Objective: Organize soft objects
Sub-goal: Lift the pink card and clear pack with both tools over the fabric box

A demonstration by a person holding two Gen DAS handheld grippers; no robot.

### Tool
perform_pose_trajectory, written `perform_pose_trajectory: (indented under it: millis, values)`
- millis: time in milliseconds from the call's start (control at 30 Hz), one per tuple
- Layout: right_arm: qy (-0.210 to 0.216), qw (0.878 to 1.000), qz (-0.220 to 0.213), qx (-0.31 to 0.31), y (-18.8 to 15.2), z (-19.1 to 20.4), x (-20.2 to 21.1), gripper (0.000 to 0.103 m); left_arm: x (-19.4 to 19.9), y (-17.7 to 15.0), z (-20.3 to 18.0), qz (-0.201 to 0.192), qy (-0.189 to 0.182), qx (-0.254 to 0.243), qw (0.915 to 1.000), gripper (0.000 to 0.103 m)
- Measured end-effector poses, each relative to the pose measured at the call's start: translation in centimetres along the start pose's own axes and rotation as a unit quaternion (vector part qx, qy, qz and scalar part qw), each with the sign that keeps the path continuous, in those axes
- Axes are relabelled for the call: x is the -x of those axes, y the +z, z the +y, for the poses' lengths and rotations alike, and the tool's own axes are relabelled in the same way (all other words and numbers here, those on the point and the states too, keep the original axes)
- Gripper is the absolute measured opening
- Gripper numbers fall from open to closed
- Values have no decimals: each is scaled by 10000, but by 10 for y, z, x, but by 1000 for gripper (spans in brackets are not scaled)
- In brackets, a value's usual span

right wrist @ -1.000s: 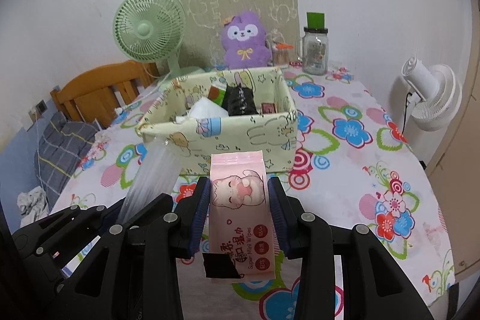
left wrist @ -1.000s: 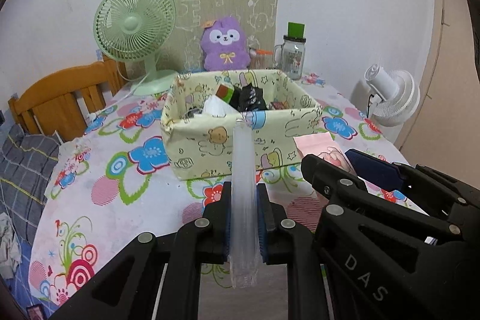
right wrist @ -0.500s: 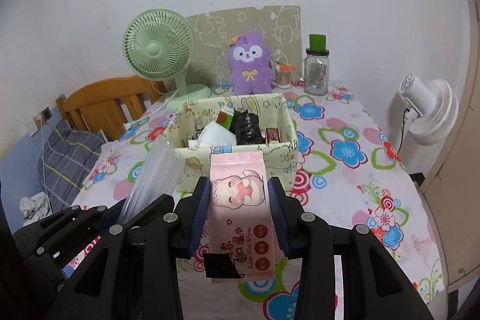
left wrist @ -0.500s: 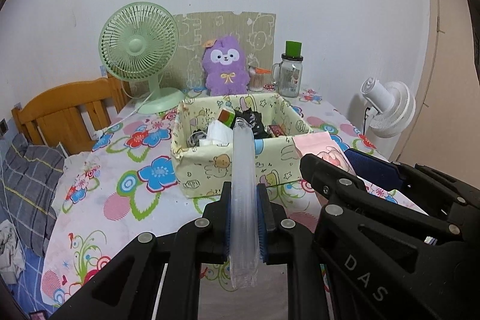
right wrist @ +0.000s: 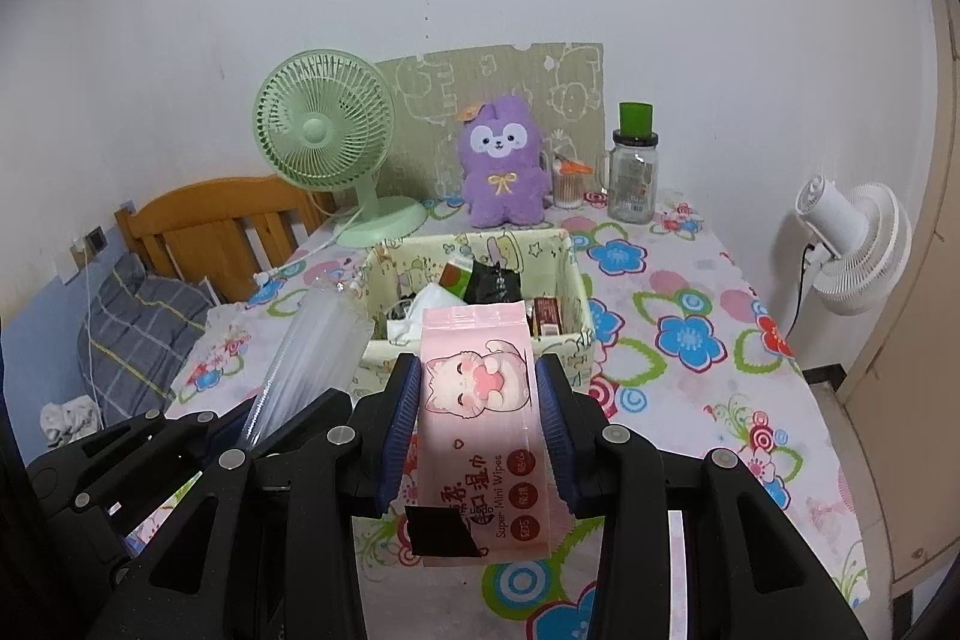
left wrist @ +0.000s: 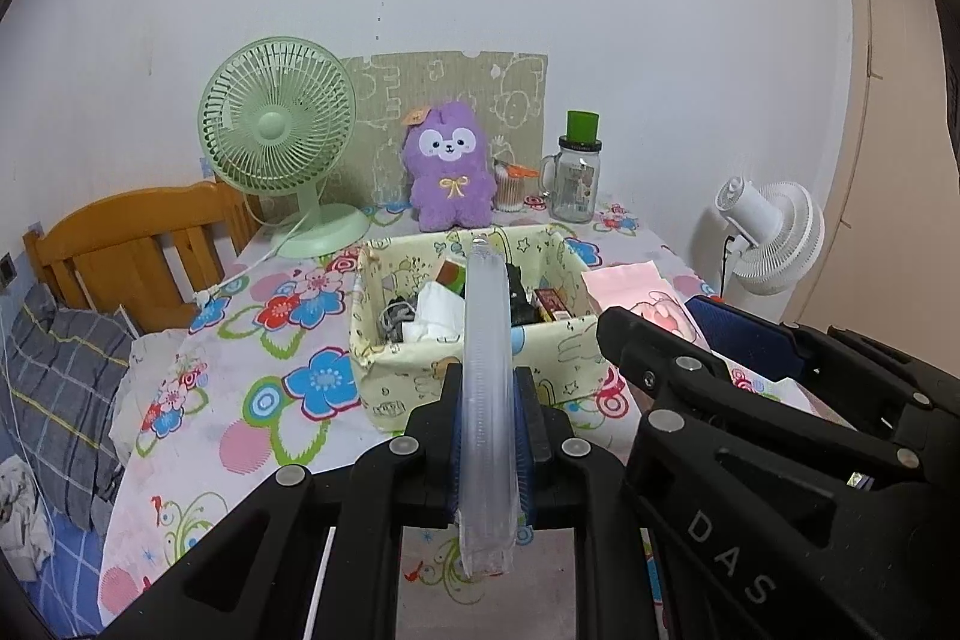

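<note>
My left tongs clenched clear bag; right tongs grasped pink wipes pack. Box lay at twelve o'clock, just beyond both; pack's long axis pointed at it.

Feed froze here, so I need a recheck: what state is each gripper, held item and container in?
Left gripper: shut on clear flat plastic pack.
Right gripper: shut on pink wet-wipes pack.
Yellow patterned fabric box: open, partly filled.
Glass jar with green lid: closed, upright.
</note>
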State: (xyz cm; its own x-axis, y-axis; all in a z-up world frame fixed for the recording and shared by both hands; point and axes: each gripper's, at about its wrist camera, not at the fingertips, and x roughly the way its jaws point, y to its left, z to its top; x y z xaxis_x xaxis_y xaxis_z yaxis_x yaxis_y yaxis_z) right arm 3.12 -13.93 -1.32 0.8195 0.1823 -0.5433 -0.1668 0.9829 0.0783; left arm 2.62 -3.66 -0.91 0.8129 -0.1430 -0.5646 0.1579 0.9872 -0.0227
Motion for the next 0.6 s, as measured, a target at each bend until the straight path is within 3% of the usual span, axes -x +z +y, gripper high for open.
perform_pose_trajectory:
  millis: [600]
  values:
    - [41,10000,-59,43,28,1,-19,43,-18,30,11,-39,33,10,10000,12]
